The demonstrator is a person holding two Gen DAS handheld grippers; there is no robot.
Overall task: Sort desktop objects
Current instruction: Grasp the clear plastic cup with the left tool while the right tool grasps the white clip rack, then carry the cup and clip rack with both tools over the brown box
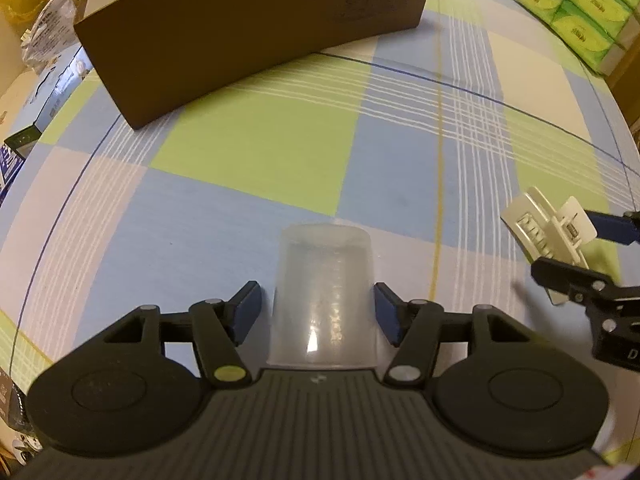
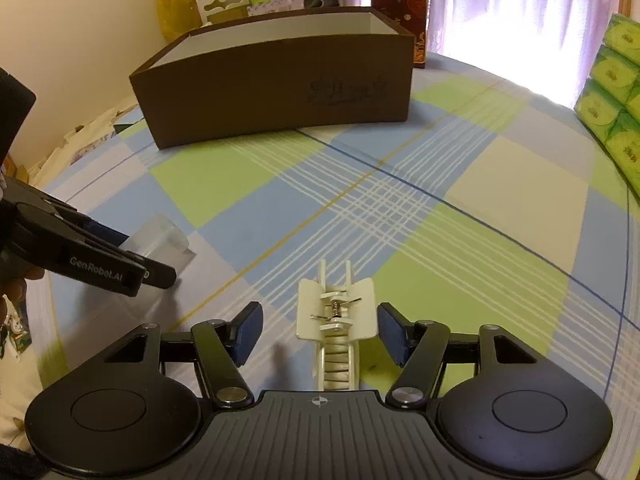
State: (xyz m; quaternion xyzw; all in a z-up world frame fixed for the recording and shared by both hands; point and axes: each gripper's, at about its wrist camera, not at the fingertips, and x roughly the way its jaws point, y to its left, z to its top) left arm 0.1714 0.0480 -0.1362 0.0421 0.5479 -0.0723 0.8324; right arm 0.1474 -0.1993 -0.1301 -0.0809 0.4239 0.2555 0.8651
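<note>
Two grippers, each straddling one object on the plaid tablecloth [image 1: 256, 148].
My left gripper [image 1: 318, 312] brackets an upturned translucent plastic cup [image 1: 324, 292], my right gripper [image 2: 320, 334] a cream hair claw clip [image 2: 336, 320]; fingers apart, unclamped.

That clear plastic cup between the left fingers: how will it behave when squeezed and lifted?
The clear plastic cup looks thin-walled, so it likely flexes under the left gripper and weighs little. Its glossy, tapered side may slip. Standing upside down on the checked cloth, it should resist tipping.

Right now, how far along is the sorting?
Nothing looks boxed yet; what shows of the box interior is bare. In hand: the left gripper straddles the upturned cup, the right gripper straddles the hair clip, fingers open on both. Left: grasp both and move them.
</note>
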